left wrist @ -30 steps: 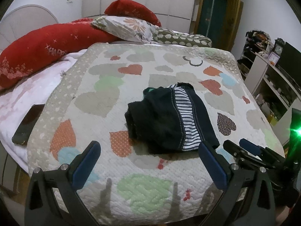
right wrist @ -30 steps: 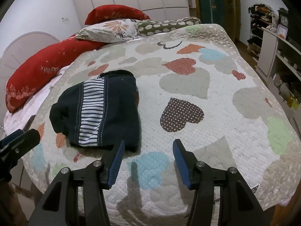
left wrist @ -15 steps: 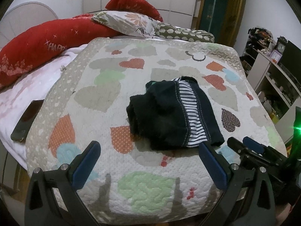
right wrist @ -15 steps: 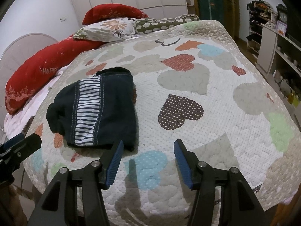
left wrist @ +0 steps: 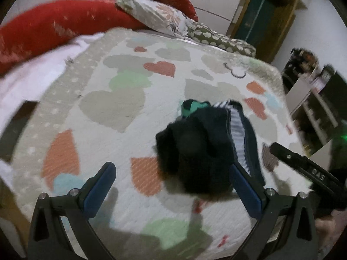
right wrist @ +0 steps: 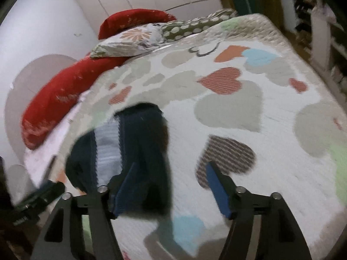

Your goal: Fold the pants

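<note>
**Both grippers over the folded pants, neither gripping**

Folded dark navy pants (left wrist: 201,149) with a white-striped side band lie on the heart-pattern quilt (left wrist: 121,112), near its front edge; a bit of green fabric shows at the bundle's far end; frames blurred.
Left gripper (left wrist: 171,186): jaws spread wide, nothing clamped; the pants' near end sits in front of the gap, against the right-hand pad in view; contact unclear.
Right gripper (right wrist: 171,186): jaws opening, pads not pressing on anything; pants' right edge overlaps its left-hand pad in view, quilt fills the rest of the gap.
Writing: the right gripper's finger, seen from the left wrist view, carries a short embossed mark, too blurred to read.
Beyond the pants: red bolster (left wrist: 54,28), floral pillow (right wrist: 132,41).
</note>
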A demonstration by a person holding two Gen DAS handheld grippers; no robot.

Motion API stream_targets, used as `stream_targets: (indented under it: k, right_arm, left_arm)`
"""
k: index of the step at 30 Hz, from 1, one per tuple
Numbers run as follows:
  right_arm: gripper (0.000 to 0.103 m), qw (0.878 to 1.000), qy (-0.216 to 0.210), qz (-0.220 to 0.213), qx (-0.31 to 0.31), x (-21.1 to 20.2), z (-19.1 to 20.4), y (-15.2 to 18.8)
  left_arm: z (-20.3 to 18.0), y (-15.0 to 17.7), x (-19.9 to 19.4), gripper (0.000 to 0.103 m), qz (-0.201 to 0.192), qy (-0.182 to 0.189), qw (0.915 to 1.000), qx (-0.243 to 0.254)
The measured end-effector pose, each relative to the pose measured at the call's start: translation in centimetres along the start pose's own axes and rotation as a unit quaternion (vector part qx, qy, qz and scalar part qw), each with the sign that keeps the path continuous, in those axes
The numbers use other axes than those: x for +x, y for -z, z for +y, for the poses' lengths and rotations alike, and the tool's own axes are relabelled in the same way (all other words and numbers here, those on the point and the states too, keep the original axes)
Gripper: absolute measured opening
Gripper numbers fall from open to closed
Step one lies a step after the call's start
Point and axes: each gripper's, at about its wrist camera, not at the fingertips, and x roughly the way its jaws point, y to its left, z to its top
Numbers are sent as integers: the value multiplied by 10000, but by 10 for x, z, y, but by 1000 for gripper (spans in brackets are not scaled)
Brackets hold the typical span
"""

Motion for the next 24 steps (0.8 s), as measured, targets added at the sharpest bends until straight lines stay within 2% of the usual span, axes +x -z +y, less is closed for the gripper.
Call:
stream_targets:
  k: [2, 7, 10, 11, 13, 16, 21, 24]
  right_arm:
    - [76, 9997, -202, 89, 79, 15, -3, -16]
    - [77, 9983, -411, 410, 47, 57, -5, -41]
    - [76, 9950, -755, 640, 110, 81, -3, -48]
    - [73, 9923, -970, 756, 142, 88, 0, -49]
    - [28, 9882, -1222, 906, 162, 98, 4, -51]
    - [18, 9868, -1299, 959, 158, 99, 12, -58]
    - [17, 9891, -1295, 704, 70, 93, 20, -87]
    - [17, 9911, -1204, 548, 120, 99, 17, -110]
  left_arm:
    - [7, -10, 16, 103, 129, 357, 9991, -172]
    - [8, -27, 57, 103, 508, 770, 9955, -208]
    - [8, -29, 81, 100, 850, 1243, 9878, -389]
    - [5, -29, 85, 96, 876, 1284, 9870, -407]
    - [-3, -32, 89, 78, 907, 1261, 9873, -331]
    - [-9, -42, 88, 69, 868, 1424, 9852, -402]
    - [-15, -78, 93, 68, 701, 1485, 9855, -431]
    - [-25, -99, 102, 68, 574, 1290, 9897, -228]
